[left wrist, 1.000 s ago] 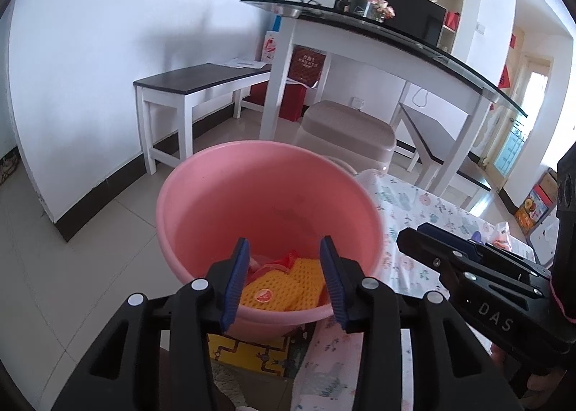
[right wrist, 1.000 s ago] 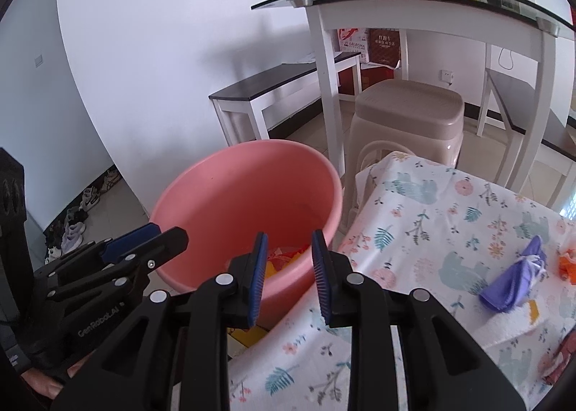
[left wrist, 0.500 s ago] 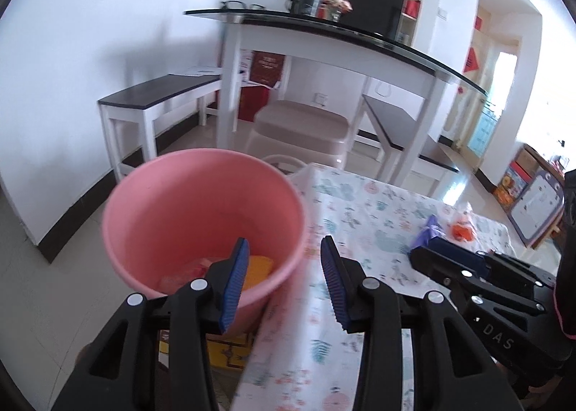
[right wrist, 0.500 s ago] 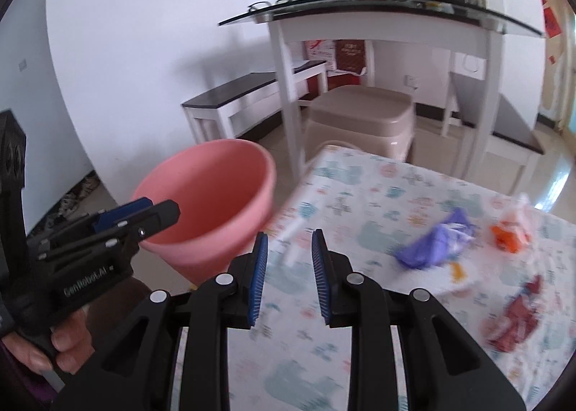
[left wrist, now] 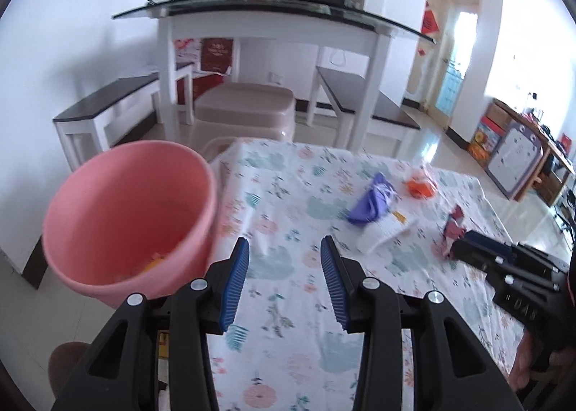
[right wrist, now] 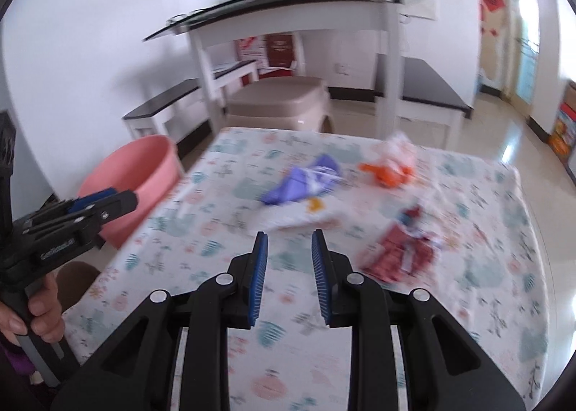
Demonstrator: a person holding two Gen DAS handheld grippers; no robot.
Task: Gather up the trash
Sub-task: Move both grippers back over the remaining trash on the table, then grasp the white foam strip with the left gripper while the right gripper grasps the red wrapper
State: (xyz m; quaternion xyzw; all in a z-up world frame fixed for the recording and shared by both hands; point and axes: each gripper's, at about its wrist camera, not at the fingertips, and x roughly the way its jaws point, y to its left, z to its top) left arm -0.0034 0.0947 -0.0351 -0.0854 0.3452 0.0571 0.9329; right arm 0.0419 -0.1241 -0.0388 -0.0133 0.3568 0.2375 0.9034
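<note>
Both grippers are empty: the left gripper (left wrist: pixel 284 267) stands wide open, the right gripper (right wrist: pixel 289 263) parted more narrowly, each above the floral table (right wrist: pixel 201 252). The step in hand appears to be reaching for more trash. The purple wrapper (right wrist: pixel 302 184) lies ahead of the right gripper, the red wrapper (right wrist: pixel 403 249) ahead-right, the pink bucket (left wrist: pixel 126 220) left of the left gripper; next likely calls for closing on one piece

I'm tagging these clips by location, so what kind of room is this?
Most likely a home dining or living room: a glass-topped dining table with benches, a floral tablecloth strewn with trash, and a pink bucket beside it.
</note>
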